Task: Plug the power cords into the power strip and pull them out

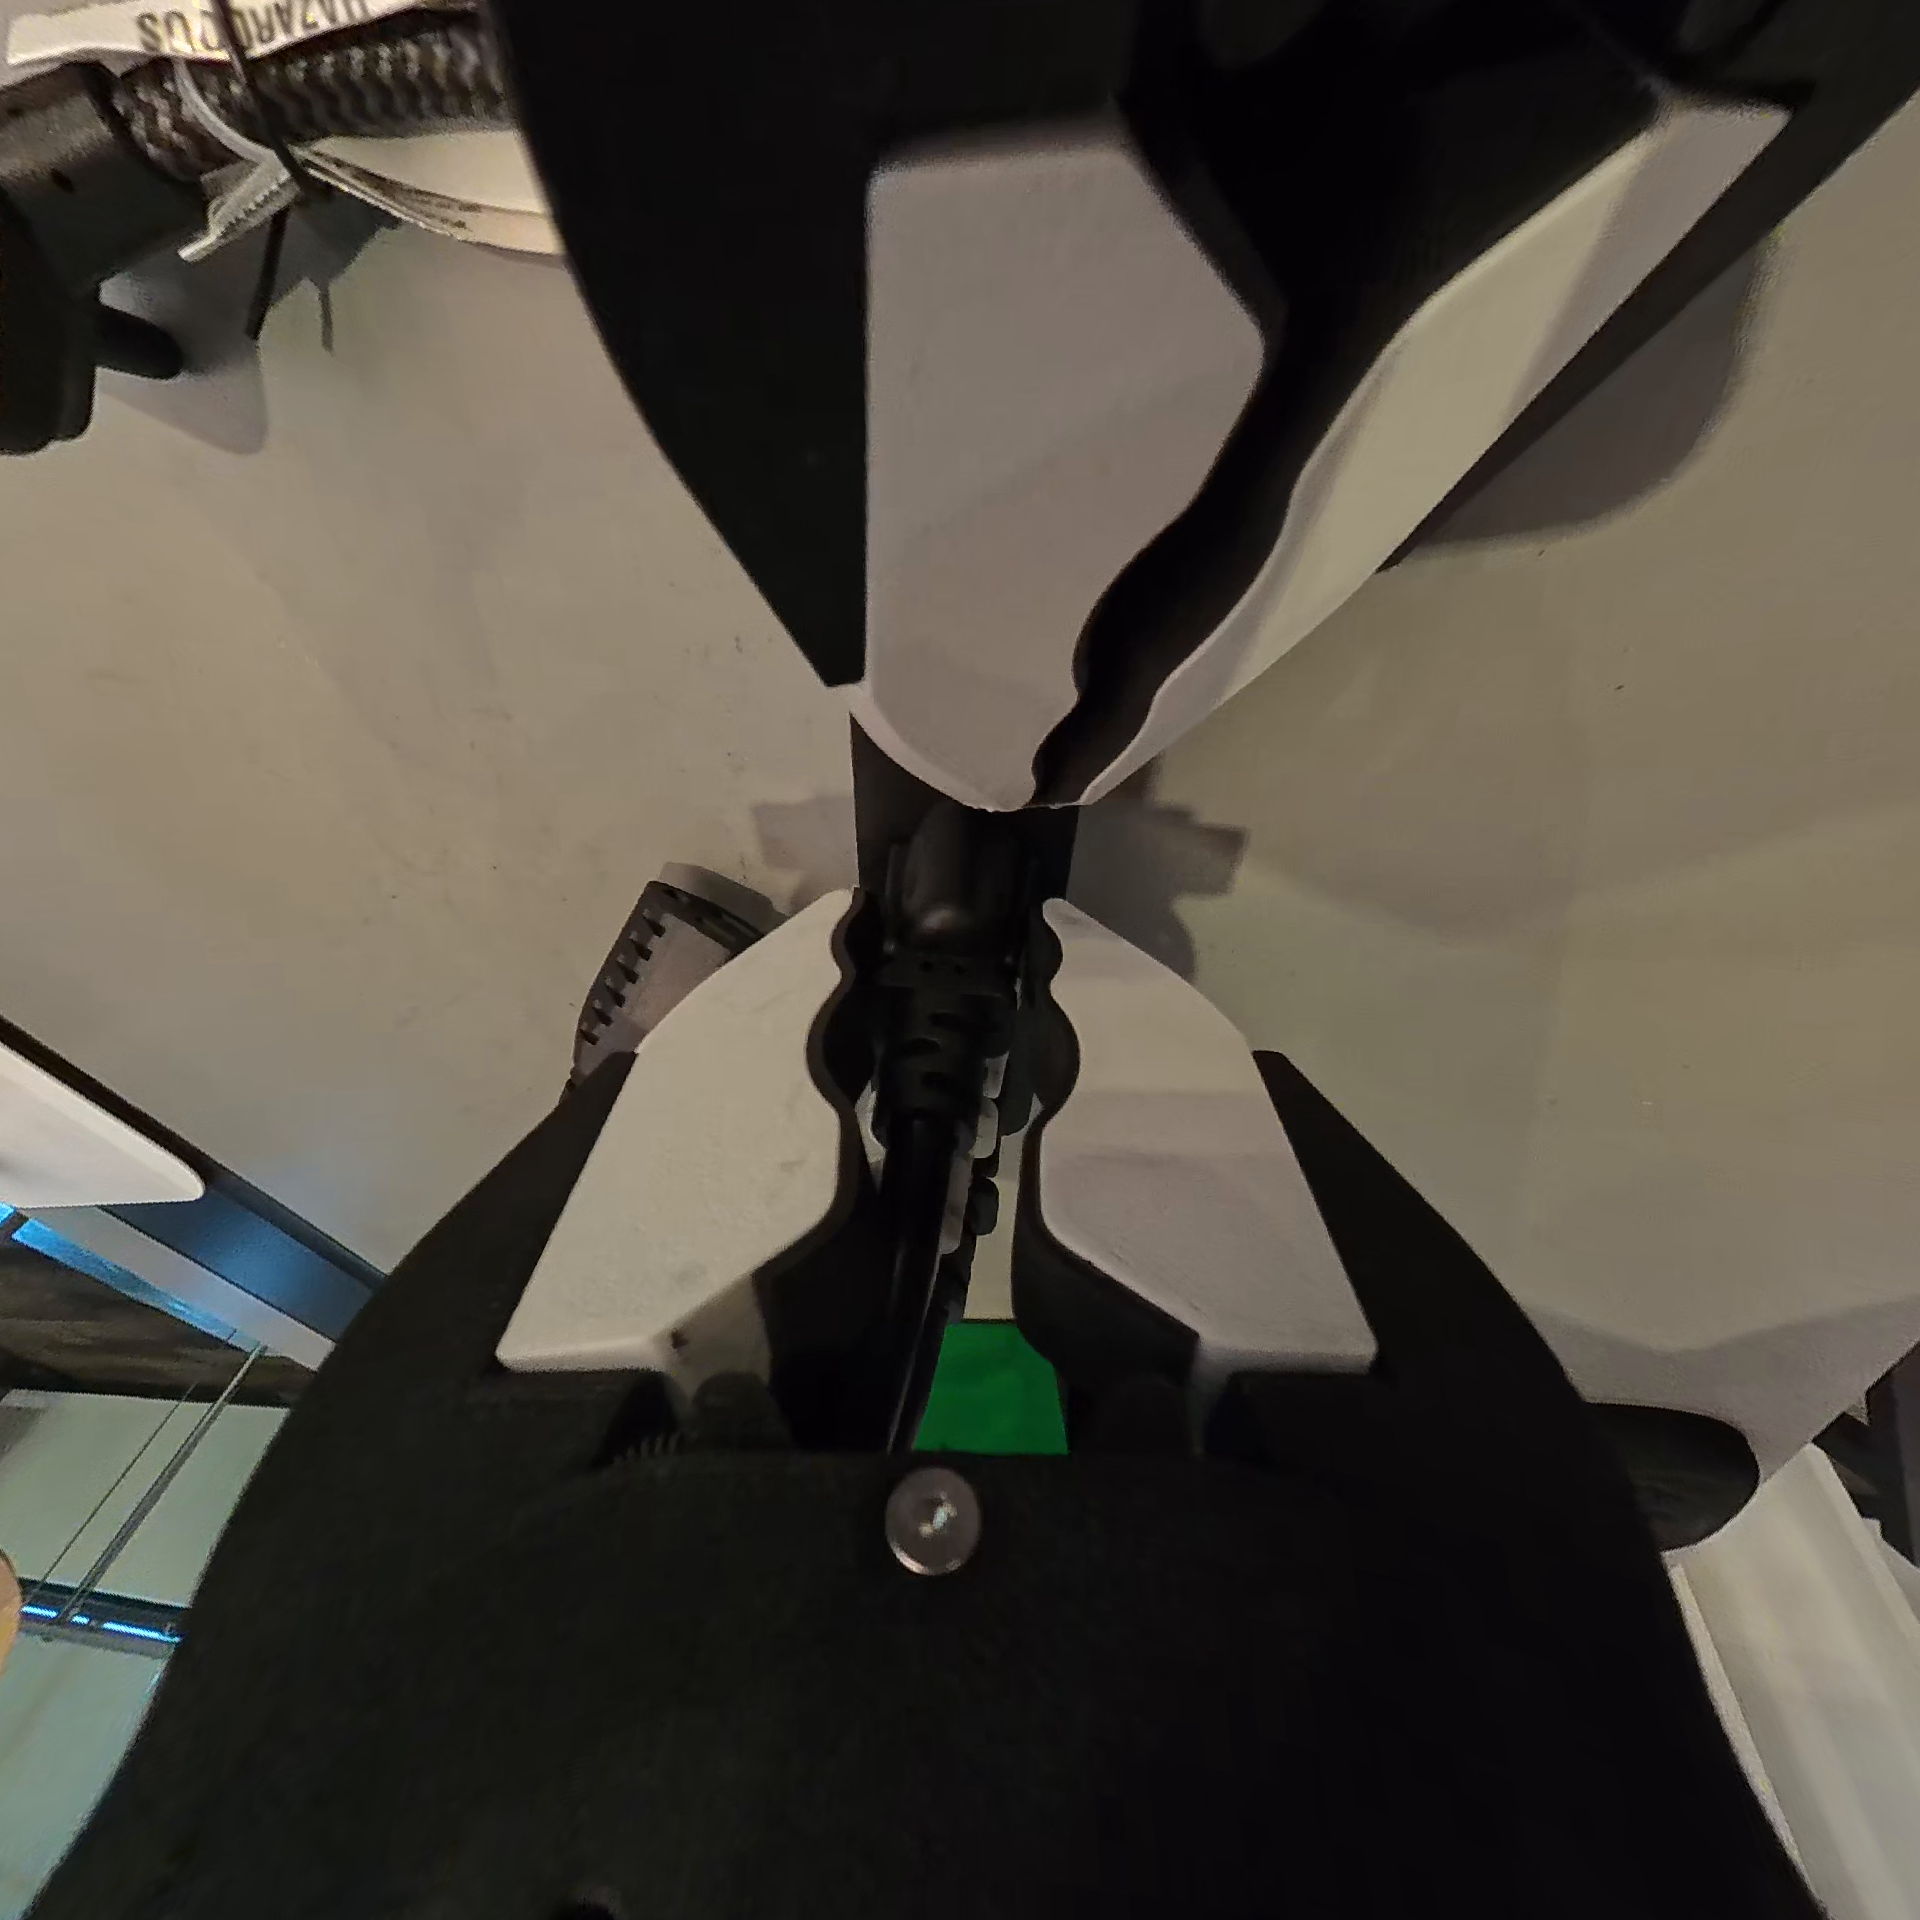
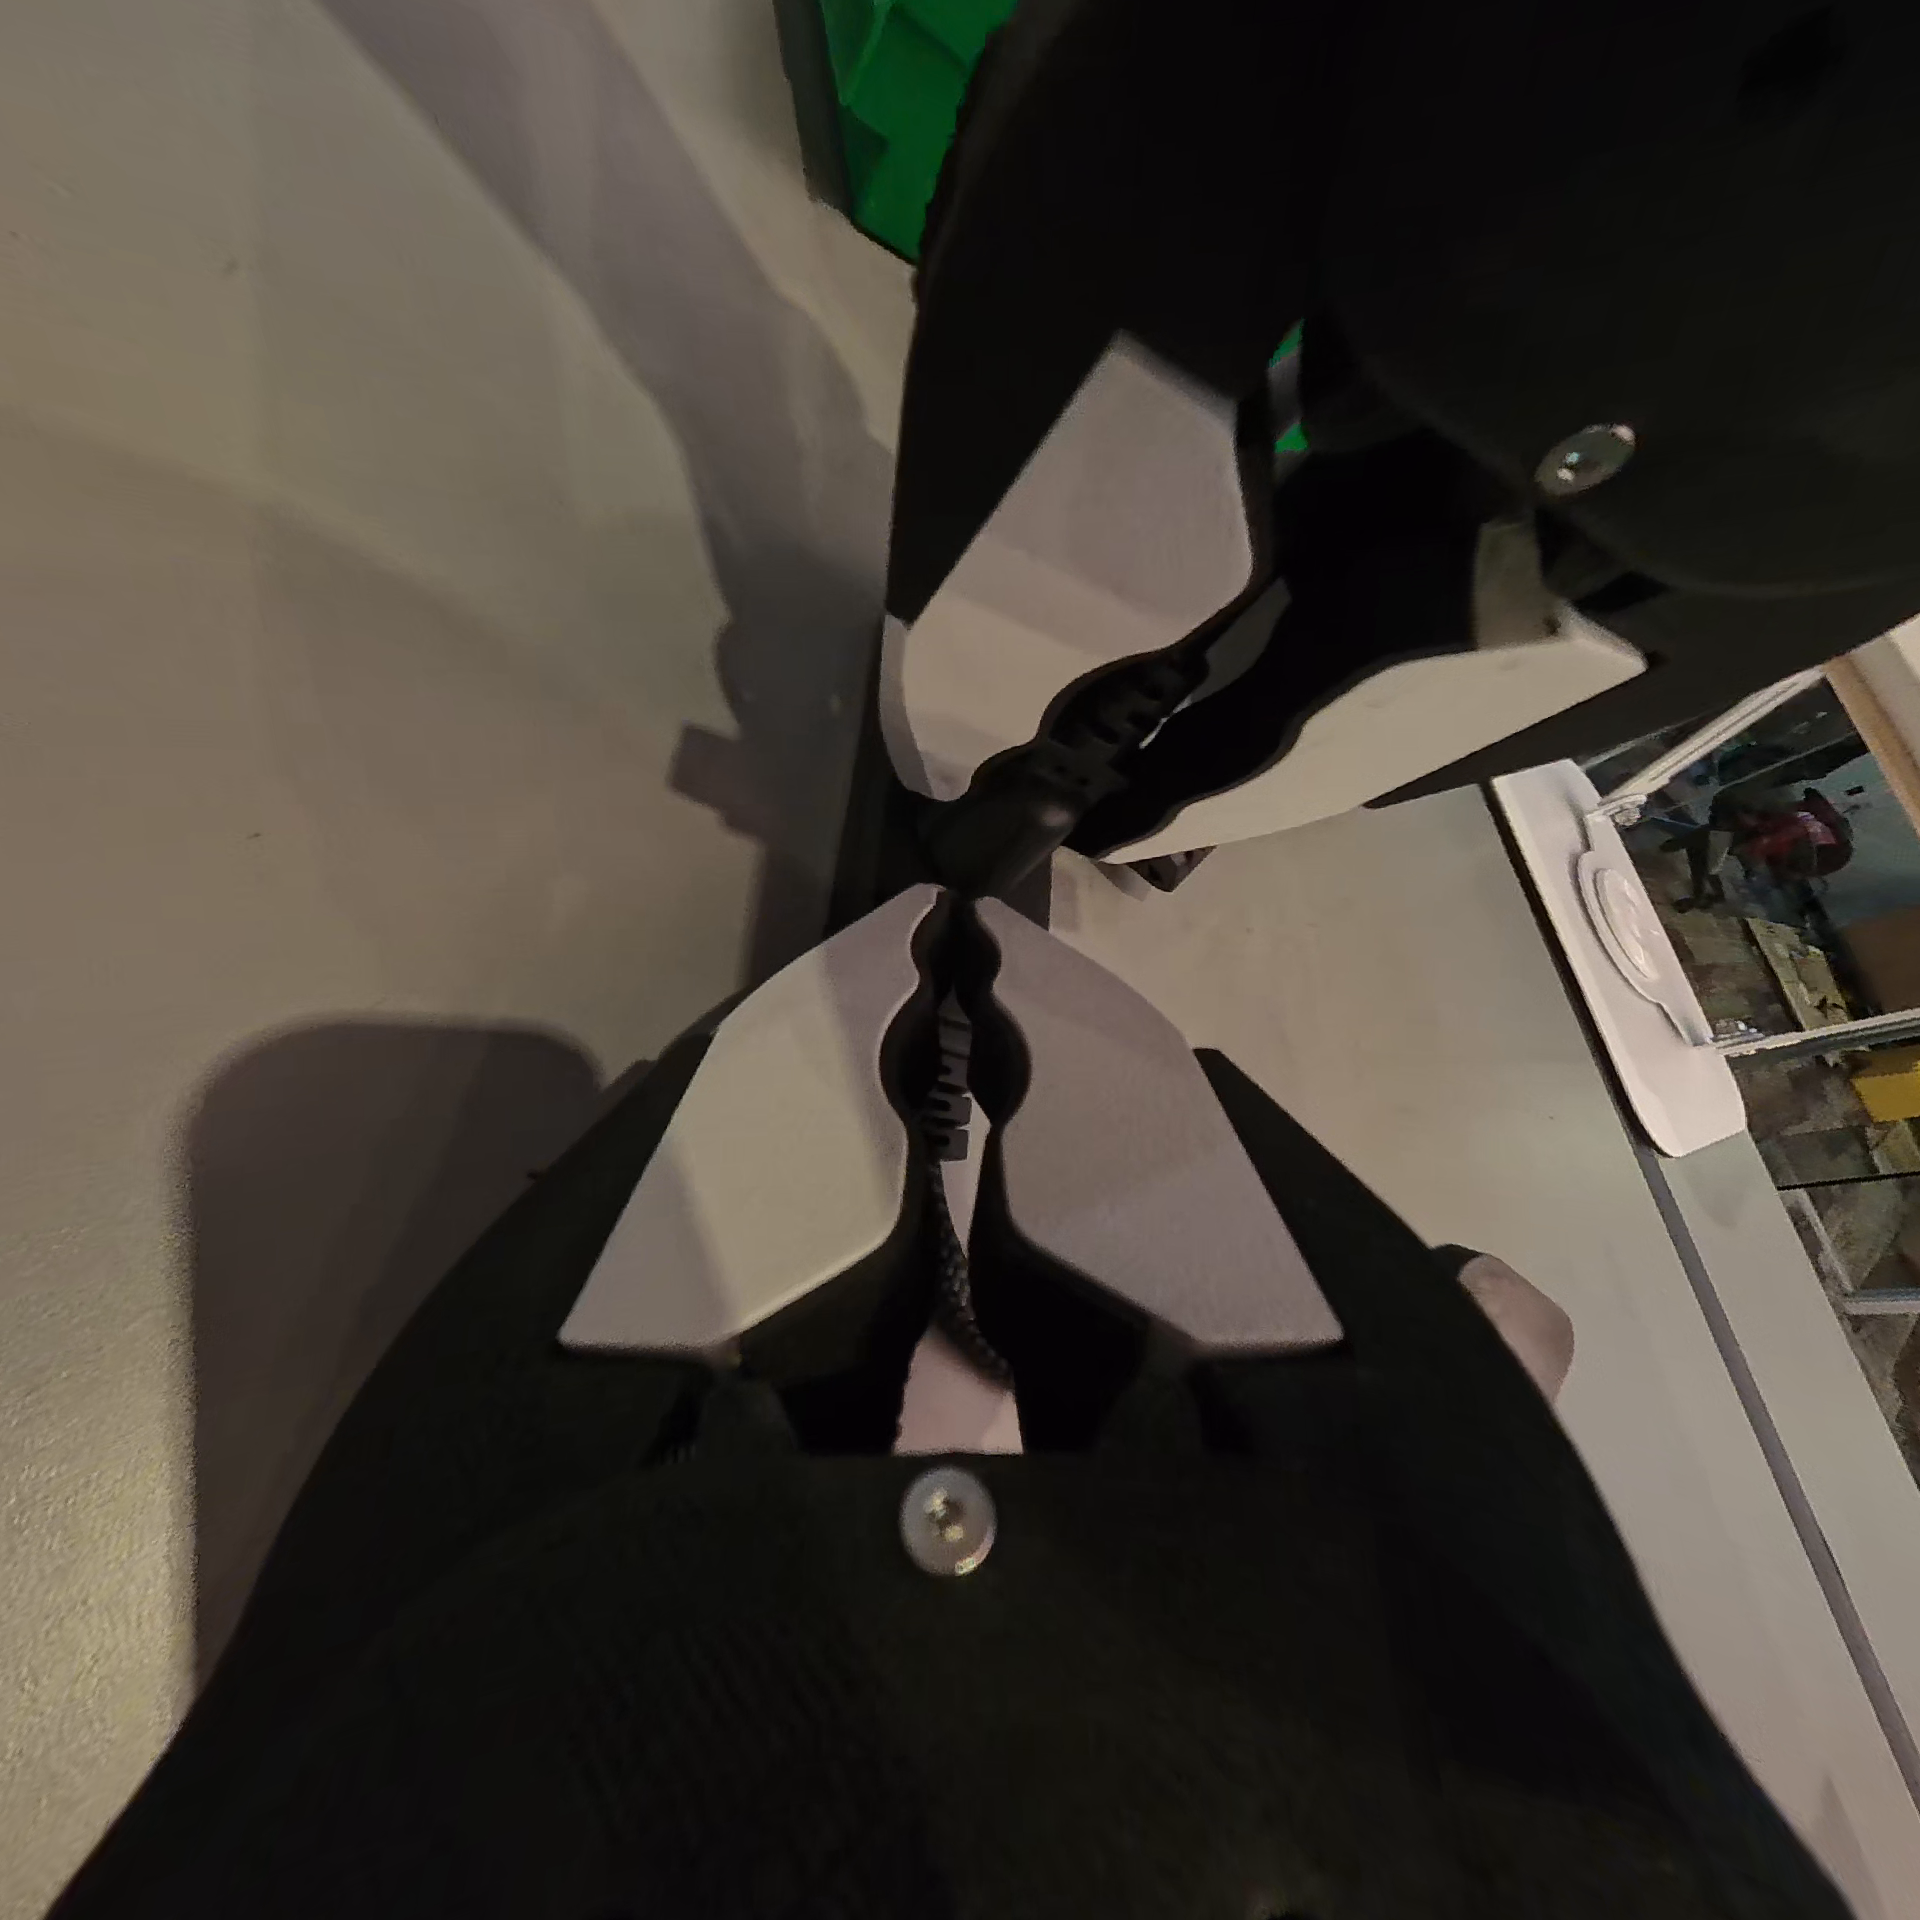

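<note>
In the left wrist view my left gripper (image 1: 945,914) is shut on a black plug (image 1: 940,935) with a ribbed collar and a smooth black cord (image 1: 914,1247) running back between the fingers. My right gripper (image 1: 1023,800) comes in from above, tip to tip with it. In the right wrist view my right gripper (image 2: 961,914) is shut on the ribbed collar (image 2: 951,1039) of a braided cord (image 2: 966,1278). The left gripper (image 2: 1023,821) holds its black plug (image 2: 1049,769) just beyond. A dark body (image 1: 883,790) between the tips, perhaps the power strip, is mostly hidden.
A grey plug (image 1: 655,966) lies on the pale table (image 1: 364,675) to the left. A braided cable with white tags (image 1: 312,94) and another black plug (image 1: 42,343) lie far left. The table edge, a white bracket (image 2: 1642,935) and glass are at right. Both grippers' tips are close together, under 4 cm apart.
</note>
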The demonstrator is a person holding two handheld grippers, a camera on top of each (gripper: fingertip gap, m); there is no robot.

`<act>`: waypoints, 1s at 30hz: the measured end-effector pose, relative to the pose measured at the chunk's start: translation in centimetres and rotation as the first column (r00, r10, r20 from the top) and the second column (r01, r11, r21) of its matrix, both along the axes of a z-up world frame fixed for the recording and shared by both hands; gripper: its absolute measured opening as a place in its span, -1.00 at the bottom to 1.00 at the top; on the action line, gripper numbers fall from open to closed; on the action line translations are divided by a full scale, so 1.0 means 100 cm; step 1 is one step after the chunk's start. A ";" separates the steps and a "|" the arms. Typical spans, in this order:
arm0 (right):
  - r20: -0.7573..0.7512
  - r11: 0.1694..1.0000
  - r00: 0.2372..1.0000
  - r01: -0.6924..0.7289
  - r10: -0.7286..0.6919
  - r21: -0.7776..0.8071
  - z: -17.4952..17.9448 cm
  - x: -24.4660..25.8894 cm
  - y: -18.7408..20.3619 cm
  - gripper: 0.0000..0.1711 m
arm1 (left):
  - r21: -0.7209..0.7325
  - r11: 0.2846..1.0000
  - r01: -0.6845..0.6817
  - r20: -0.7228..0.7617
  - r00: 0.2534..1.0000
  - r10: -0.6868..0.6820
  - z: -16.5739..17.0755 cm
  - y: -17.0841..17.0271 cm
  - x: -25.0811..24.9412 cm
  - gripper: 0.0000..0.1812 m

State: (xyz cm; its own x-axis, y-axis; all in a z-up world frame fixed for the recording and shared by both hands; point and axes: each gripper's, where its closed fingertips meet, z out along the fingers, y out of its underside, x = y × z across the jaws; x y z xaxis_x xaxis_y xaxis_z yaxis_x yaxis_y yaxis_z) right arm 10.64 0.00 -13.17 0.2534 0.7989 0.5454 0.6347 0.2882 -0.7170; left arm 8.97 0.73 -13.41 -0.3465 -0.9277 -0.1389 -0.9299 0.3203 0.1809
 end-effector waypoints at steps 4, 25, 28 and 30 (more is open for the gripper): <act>0.003 1.000 1.000 0.001 -0.001 -0.004 0.000 -0.001 0.000 -0.94 | -0.008 1.000 0.001 -0.006 1.000 -0.001 0.001 -0.001 -0.001 -0.73; 0.004 1.000 1.000 0.001 -0.001 -0.015 -0.001 -0.003 0.000 -0.93 | -0.036 0.999 0.003 -0.031 1.000 -0.004 0.006 -0.002 -0.004 -0.75; 0.002 1.000 1.000 0.002 -0.002 -0.025 -0.001 -0.003 0.000 -0.93 | -0.037 0.999 -0.005 -0.049 0.999 0.003 0.007 -0.002 -0.005 -0.75; 0.000 1.000 1.000 0.002 -0.002 -0.029 -0.001 -0.003 -0.001 -0.93 | -0.032 0.999 0.000 -0.063 0.998 -0.002 0.007 -0.002 -0.005 -0.75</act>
